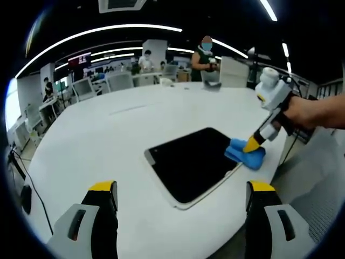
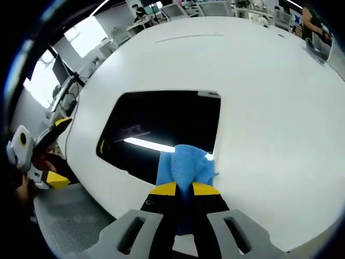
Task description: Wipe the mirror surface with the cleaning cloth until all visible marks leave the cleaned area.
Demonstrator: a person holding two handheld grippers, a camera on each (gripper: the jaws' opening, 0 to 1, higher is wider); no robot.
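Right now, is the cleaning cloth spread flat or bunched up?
Bunched. The blue cloth is clamped between the right gripper's jaws, crumpled at the mirror's edge.

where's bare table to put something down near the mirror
The white table is bare between the mirror and the far edge, and between the mirror and the open left gripper. It is crowded at the mirror's edge where the right gripper presses the blue cloth.

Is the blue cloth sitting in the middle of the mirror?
No, the blue cloth sits at one edge of the mirror, pinched in the right gripper.
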